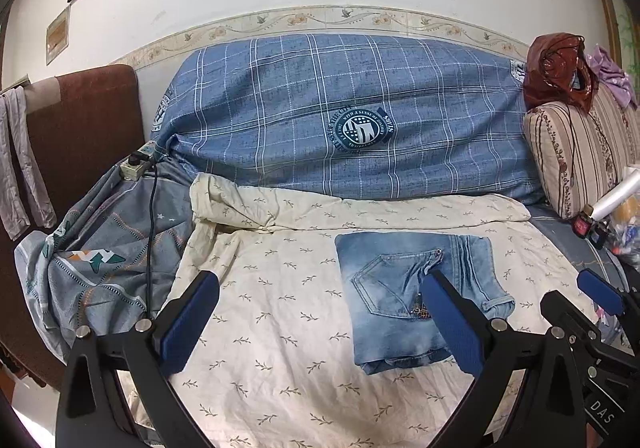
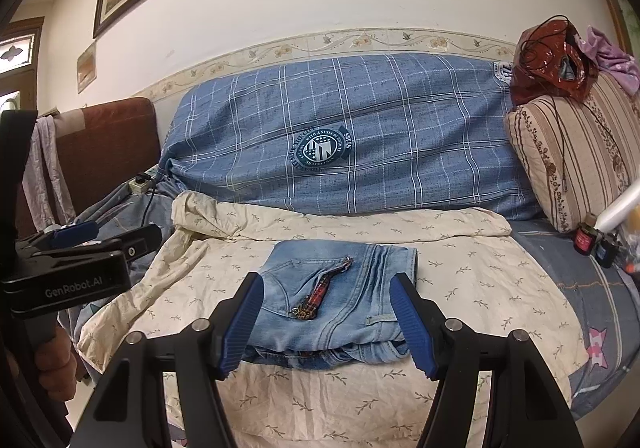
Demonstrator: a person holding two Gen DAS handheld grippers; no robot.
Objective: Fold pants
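from the left wrist, the left gripper (image 1: 320,322) hovers with its blue pads spread wide apart, holding nothing, while the folded jeans (image 1: 416,296) lie flat on the cream leaf-print sheet (image 1: 280,328) just ahead and to its right; from the right wrist, the right gripper (image 2: 326,322) also gapes, empty, its pads either side of the jeans' (image 2: 340,296) near edge, apart from the cloth as far as i can tell, before the blue plaid bolster (image 2: 340,135)

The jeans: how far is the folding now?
Done: the jeans lie as a compact folded stack on the cream sheet. In hand: nothing; the left claw and right claw are open and empty. Left: apparently nothing, perhaps some tidying.
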